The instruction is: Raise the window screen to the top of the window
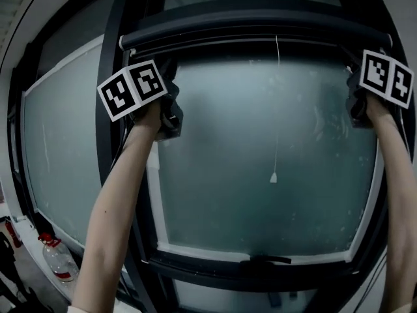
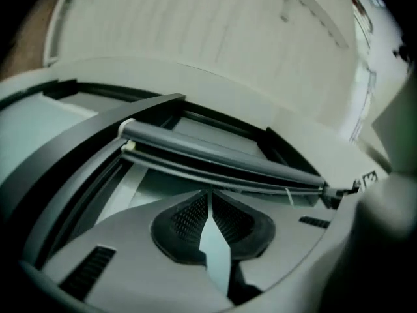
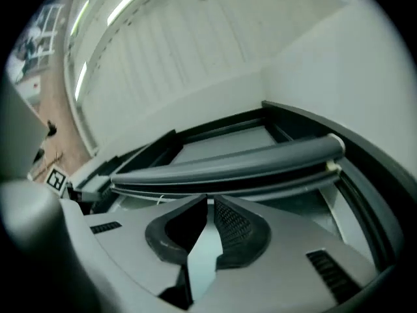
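Starting at the left, your left gripper (image 2: pixel 208 197) has its fingers closed on nothing, just short of the screen (image 1: pixel 254 31), which is already rolled up at the top of the window (image 1: pixel 260 175). It looks light with flimsy cloth, so take only its stiff bar (image 2: pixel 215 173), near both ends, kept level. Your right gripper (image 3: pixel 210 204) is likewise closed and empty.

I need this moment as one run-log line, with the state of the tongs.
window screen: raised to top | left tongs: shut, empty | right tongs: shut, empty
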### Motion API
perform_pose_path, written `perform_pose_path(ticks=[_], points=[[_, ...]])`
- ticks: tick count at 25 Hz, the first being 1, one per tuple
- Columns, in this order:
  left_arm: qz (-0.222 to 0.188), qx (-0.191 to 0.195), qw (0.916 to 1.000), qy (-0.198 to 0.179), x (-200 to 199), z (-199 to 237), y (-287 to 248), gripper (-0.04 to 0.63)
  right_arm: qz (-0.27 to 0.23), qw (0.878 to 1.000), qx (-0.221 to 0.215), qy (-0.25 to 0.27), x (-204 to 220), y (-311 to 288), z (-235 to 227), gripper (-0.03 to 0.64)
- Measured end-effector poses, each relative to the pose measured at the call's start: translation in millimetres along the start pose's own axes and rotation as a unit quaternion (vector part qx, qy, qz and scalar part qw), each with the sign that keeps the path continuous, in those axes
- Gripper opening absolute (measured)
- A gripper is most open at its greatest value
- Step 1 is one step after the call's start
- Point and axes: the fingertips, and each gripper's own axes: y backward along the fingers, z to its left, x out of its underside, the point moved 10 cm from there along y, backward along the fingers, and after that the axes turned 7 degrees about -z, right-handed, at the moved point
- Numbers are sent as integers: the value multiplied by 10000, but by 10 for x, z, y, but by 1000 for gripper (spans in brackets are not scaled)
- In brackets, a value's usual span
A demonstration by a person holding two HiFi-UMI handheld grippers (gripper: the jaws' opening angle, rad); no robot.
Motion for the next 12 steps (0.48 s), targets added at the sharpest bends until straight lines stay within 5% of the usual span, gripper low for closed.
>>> perform_pose_path(ticks=[3,9,12], points=[[-182,-58,9968,782,472,-100,709,18,-182,9986,89,-497,311,587,17,38],[439,-569,9967,366,1588,-302,2221,14,428,9922,627,-990,1366,2205,411,34],[846,-656,9909,810,2073,-504,2922,11,808,9807,944,-1507,2008,3062,717,25]])
